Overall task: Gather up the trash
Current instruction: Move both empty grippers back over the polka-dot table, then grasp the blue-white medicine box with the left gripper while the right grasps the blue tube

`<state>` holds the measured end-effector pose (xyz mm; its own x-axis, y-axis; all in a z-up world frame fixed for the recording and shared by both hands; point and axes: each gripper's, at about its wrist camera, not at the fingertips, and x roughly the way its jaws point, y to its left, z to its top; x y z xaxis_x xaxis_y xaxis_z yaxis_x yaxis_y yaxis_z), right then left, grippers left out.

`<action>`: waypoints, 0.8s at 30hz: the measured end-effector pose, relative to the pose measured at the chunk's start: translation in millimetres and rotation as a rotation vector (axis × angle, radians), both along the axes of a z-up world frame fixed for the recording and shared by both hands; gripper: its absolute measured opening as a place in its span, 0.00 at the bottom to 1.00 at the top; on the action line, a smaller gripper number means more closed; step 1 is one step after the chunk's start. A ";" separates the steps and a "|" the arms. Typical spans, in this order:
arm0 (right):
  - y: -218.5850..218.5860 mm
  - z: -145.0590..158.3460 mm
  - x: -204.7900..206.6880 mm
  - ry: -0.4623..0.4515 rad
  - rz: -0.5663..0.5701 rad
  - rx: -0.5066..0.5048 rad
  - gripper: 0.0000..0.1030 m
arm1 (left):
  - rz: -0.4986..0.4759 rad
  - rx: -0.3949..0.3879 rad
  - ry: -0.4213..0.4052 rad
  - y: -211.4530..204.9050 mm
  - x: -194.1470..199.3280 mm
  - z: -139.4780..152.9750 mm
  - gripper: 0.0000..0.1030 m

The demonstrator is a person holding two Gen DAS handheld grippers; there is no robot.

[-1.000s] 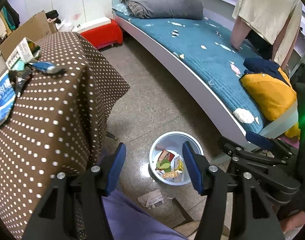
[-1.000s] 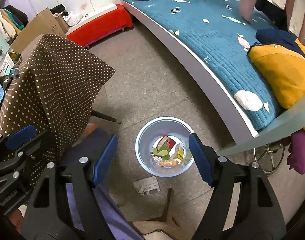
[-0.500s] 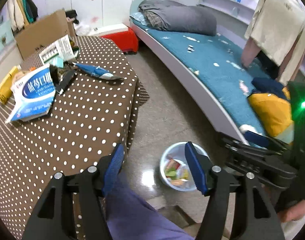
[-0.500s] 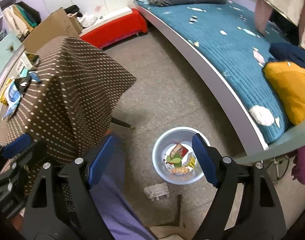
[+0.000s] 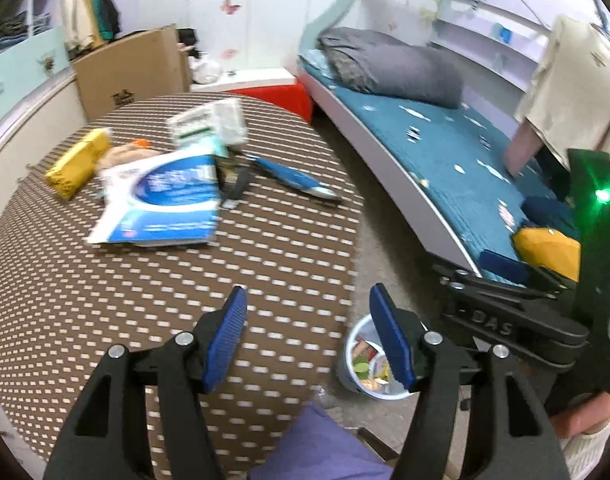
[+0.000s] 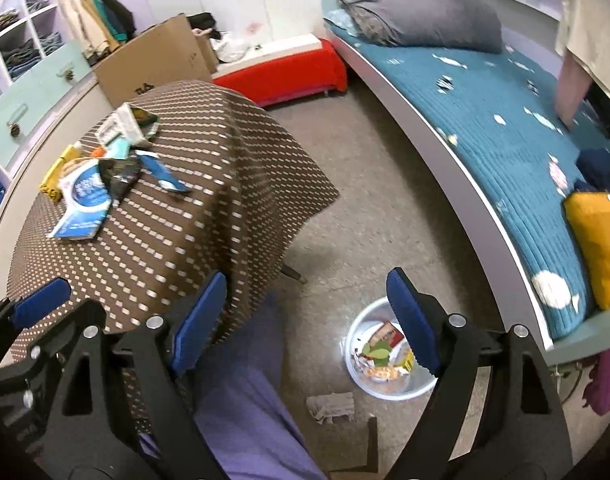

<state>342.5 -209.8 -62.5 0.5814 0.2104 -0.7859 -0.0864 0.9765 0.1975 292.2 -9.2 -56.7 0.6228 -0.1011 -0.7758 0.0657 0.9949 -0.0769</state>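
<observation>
On the brown dotted tablecloth [image 5: 105, 300] lies a heap of trash: a blue-and-white packet [image 5: 161, 200], a yellow packet [image 5: 75, 164], a white-and-green box [image 5: 209, 126], a dark wrapper [image 5: 235, 184] and a blue wrapper [image 5: 293, 178]. My left gripper [image 5: 307, 308] hovers open over the table's near edge, nothing between its pads. My right gripper [image 6: 307, 280] is open and empty above the floor beside the table. Below it stands the pale bin [image 6: 365, 320] holding wrappers; crumpled paper [image 6: 331, 406] lies on the floor near it.
A bed with a teal cover [image 5: 445, 168] curves along the right. A cardboard box [image 5: 133, 68] and a red-covered bench [image 6: 281, 68] stand beyond the table. A person's purple-clad leg [image 6: 245, 400] fills the bottom centre. Bare floor [image 6: 365, 184] lies between table and bed.
Both grippers have risen and swung from over the bin towards the table. The tabletop trash now fills the left wrist view. The right jaws stand a little wider.
</observation>
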 end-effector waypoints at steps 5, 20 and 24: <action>21.0 8.5 9.1 -0.022 0.044 -0.011 0.81 | 0.076 0.008 -0.027 35.4 3.3 10.6 0.72; 65.5 20.9 58.8 -0.075 0.200 -0.063 0.83 | 0.208 0.004 -0.004 84.8 69.3 13.6 0.89; 77.5 15.5 73.2 -0.070 0.266 -0.086 0.83 | 0.227 0.049 0.022 79.5 99.4 2.7 0.89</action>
